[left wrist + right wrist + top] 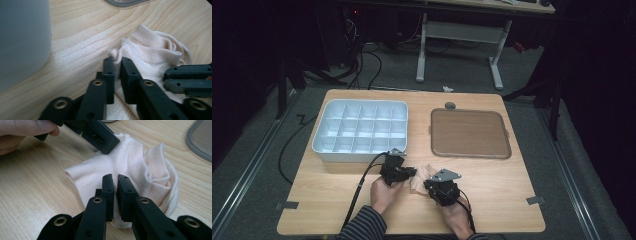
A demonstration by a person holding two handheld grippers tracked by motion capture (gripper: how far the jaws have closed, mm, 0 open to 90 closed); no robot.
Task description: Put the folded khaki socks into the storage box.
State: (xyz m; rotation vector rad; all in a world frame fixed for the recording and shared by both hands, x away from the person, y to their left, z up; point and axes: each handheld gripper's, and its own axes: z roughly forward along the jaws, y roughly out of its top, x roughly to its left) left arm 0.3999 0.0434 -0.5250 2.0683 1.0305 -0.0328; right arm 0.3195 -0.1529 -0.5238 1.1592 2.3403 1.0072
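A cream sock (420, 176) lies crumpled on the wooden table between both grippers. My left gripper (413, 172) comes in from the left and is shut on the sock (150, 50). In the left gripper view its jaws (118, 62) pinch a fold at the sock's near edge. My right gripper (426, 184) is shut on the sock (140, 162) from the near side, and its jaws (115, 178) clamp a flat layer of fabric. The ribbed cuff stands bunched up just beyond both grips. In the right gripper view the left gripper (100, 137) touches the sock's far edge.
A white compartment tray (362, 103) stands at the back left, close behind the left hand. A brown flat tray (469, 134) lies at the back right. The table's front edge (412, 232) runs just under the forearms. A small dark disc (450, 105) sits behind the brown tray.
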